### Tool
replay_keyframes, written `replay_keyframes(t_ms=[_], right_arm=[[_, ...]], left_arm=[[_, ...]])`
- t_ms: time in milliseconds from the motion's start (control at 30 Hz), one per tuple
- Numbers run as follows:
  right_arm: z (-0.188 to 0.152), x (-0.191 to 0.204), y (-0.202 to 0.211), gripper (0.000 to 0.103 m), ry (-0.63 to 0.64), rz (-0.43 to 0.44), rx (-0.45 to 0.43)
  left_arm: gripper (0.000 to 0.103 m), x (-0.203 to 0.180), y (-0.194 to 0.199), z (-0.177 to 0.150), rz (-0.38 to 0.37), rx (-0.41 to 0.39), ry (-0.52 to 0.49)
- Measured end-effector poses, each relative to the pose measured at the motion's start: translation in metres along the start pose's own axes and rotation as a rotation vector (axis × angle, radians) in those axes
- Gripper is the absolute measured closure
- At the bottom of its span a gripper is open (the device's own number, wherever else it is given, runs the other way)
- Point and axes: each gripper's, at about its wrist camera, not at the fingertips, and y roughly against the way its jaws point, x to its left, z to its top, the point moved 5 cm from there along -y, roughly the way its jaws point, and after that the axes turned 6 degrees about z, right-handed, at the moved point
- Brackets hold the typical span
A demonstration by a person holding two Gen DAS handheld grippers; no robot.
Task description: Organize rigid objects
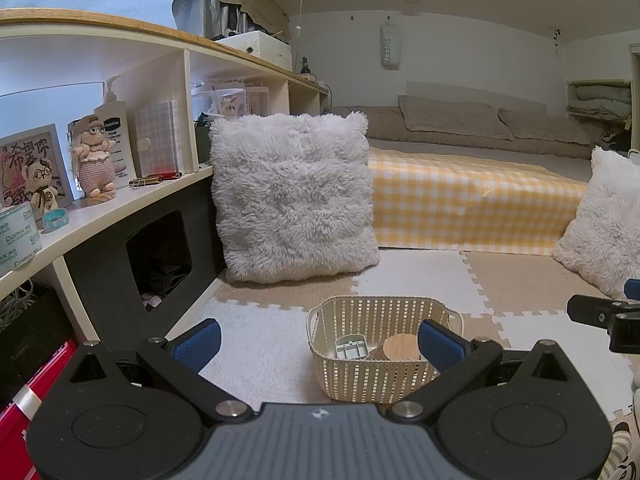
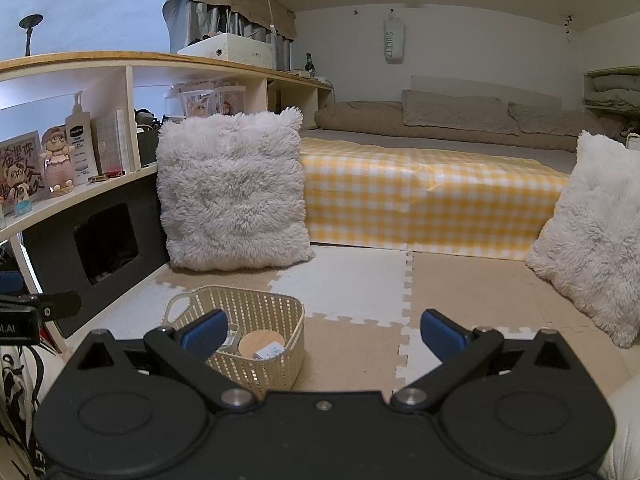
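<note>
The left wrist view looks almost straight into the cream basket (image 1: 382,350) and shows a grey moulded tray (image 1: 351,347) beside a round wooden disc (image 1: 401,347) on its floor; the right wrist view sees the same basket (image 2: 240,340) from its right side, where the wooden disc (image 2: 261,345) shows with a small pale card-like item (image 2: 271,350) leaning on it, and the grey piece is mostly hidden behind a blue finger pad. The left gripper (image 1: 318,340) has its jaws spread wide, holding nothing. The right gripper (image 2: 323,334) is likewise spread and empty, beside the basket over bare mat. The basket's long axis runs roughly across the left view, handles at its ends. It sits on a beige-and-white foam puzzle mat (image 2: 460,292), near a fluffy white cushion (image 1: 292,196), a white shelf unit (image 1: 120,208) and a low bed with a yellow checked cover (image 2: 420,200).
</note>
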Motion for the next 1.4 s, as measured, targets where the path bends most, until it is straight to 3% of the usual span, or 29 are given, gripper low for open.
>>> replay_keyframes(t_ms=[1400], right_arm=[[-0.0026,-0.0002,-0.0004,0.000,0.005,-0.003,0.006]], left_arm=[[0.000,0.0005,0.0002,-0.0005,-0.001,-0.001,0.003]])
